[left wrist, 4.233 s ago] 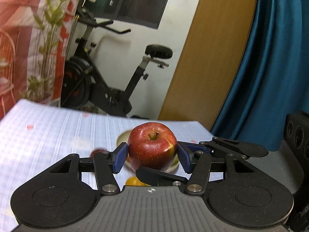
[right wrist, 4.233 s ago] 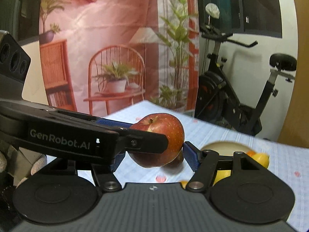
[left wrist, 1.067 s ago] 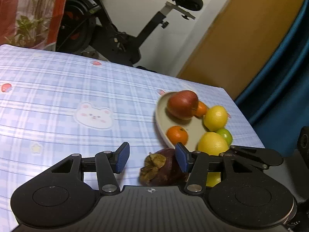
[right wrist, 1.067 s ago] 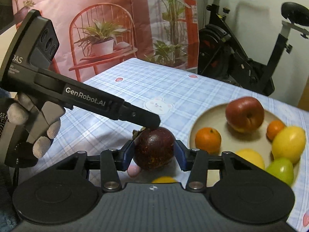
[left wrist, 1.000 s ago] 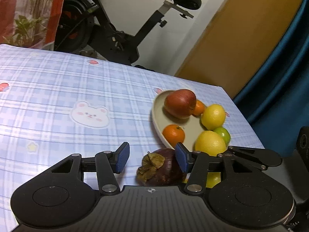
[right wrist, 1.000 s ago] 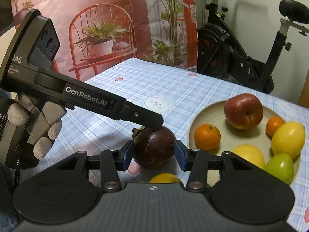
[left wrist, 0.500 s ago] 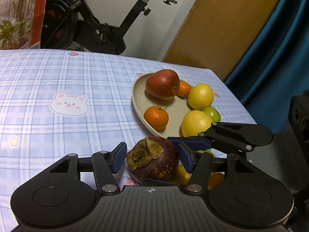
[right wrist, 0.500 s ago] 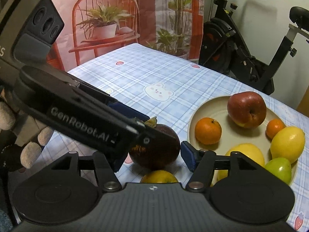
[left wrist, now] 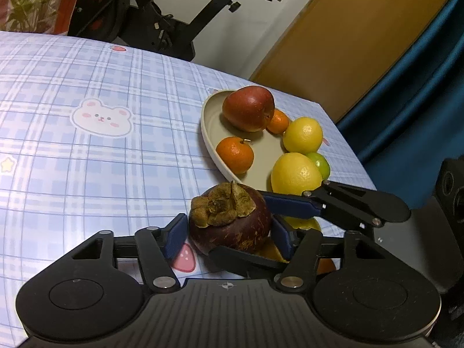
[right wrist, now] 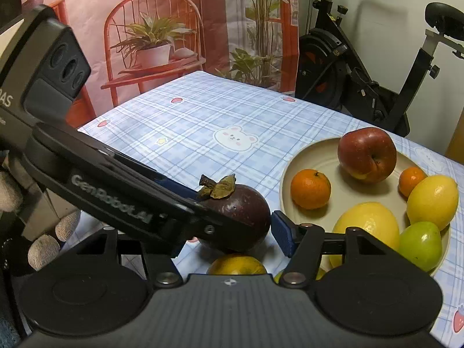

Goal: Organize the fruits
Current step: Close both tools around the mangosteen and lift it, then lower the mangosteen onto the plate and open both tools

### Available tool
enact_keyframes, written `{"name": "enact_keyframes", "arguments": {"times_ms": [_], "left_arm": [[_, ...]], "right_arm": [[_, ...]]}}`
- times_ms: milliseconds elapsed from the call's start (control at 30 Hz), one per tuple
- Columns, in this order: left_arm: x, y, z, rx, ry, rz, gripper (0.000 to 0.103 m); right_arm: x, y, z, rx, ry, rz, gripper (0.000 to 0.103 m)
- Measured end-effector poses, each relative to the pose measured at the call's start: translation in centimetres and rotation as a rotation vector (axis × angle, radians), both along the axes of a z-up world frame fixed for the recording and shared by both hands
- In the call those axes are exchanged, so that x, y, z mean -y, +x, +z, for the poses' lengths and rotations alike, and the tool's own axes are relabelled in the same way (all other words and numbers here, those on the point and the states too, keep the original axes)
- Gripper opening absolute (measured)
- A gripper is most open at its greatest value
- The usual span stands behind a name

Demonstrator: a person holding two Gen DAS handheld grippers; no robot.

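Observation:
A dark purple mangosteen (left wrist: 232, 223) with a dry brown calyx sits between both grippers, above the checked tablecloth. My left gripper (left wrist: 229, 233) is shut on it, its blue pads against both sides. My right gripper (right wrist: 232, 232) stands around the same mangosteen (right wrist: 243, 214); its right pad is a little off the skin, and the left gripper's arm hides its left pad. The beige plate (left wrist: 210, 133) holds a red apple (left wrist: 248, 112), two oranges, two lemons and a green fruit. It also shows in the right wrist view (right wrist: 293, 168).
A yellow fruit (right wrist: 237, 264) lies on the cloth just under the mangosteen. The blue checked tablecloth (left wrist: 87, 150) stretches left. An exercise bike (right wrist: 362, 58) and a plant backdrop stand behind the table. A blue curtain (left wrist: 420, 72) hangs right.
The red apple, held a few seconds ago, now lies on the plate. In the last second my left gripper closed on the mangosteen and my right gripper's pads opened off it.

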State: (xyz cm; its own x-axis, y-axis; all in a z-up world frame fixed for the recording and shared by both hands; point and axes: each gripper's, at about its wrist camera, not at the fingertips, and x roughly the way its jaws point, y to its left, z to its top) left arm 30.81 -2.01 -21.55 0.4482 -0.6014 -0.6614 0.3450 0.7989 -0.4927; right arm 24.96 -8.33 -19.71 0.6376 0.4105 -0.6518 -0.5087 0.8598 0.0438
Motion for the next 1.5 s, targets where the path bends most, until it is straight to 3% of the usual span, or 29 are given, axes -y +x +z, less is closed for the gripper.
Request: {"name": "enact_keyframes", "arguments": {"times_ms": [133, 300, 567, 867, 1300, 1500], "left_arm": [[0.3, -0.7, 0.8, 0.045, 0.039, 0.007, 0.065], [0.6, -0.7, 3.7, 0.141, 0.056, 0.022, 0.065], [2.7, 3.7, 5.1, 0.184, 0.074, 0.051, 0.065], [4.4, 7.5, 4.0, 0.16, 0.131, 0.05, 0.065], [5.6, 7.5, 3.1, 0.164, 0.164, 0.02, 0.065], [5.6, 7.5, 3.0, 0.169, 0.188, 0.033, 0.063]], "right_arm": [[0.0, -0.2, 0.0, 0.007, 0.011, -0.006, 0.062], [0.2, -0.9, 1.7, 0.102, 0.046, -0.009, 0.062], [1.3, 2.3, 3.7, 0.175, 0.057, -0.049, 0.062], [2.5, 7.0, 2.3, 0.131, 0.068, -0.106, 0.062], [5.4, 7.2, 1.2, 0.067, 0.139, -0.19, 0.063], [5.0, 7.9, 0.9, 0.018, 0.106, -0.217, 0.061]]}}
